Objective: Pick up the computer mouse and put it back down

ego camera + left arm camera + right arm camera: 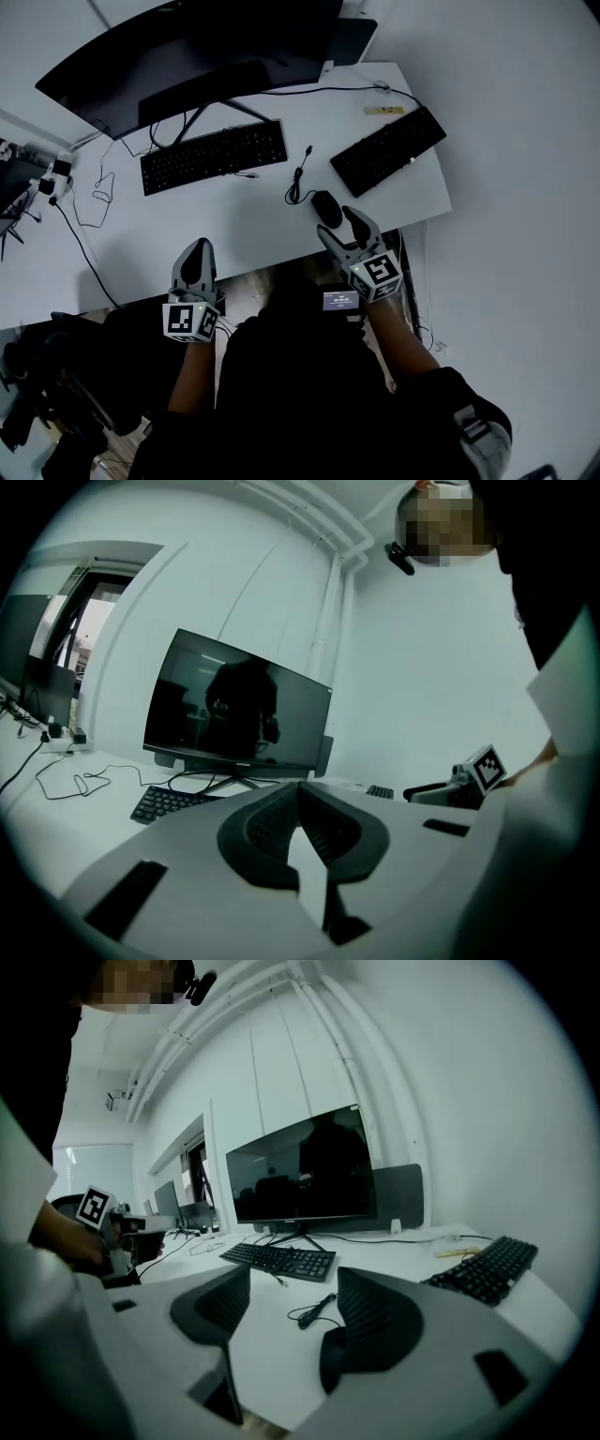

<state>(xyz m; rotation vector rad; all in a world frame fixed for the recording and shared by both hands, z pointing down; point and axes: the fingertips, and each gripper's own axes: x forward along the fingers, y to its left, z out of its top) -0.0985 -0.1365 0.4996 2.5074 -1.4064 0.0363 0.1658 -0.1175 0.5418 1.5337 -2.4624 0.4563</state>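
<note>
"Head view first: where did we have the computer mouse (326, 207)?"

"On the white worktop (234, 234), near its front edge on our right. Its cable (300, 180) lay slack in a loop behind it, which we judged would let it lift without a tug. Our right tool (339, 228) reached in from the near side with the forearm stretched forward. The mouse sat just ahead of its tips, and we could see no contact."

"And the left tool (196, 251)?"

"Held back over the front edge, well apart from the mouse. We reckoned it had no part in the lift."

"Left gripper view?"

"Its jaws met at the tips with nothing between them, aimed roughly level toward the monitor (239, 710)."

"Right gripper view?"

"There the jaws stood wide and empty, tilted slightly down at the worktop. Between them we saw only the cable loop. The mouse itself we couldn't make out; it was probably masked by one jaw. So we judged the tool needed to centre on the mouse before closing."
</note>
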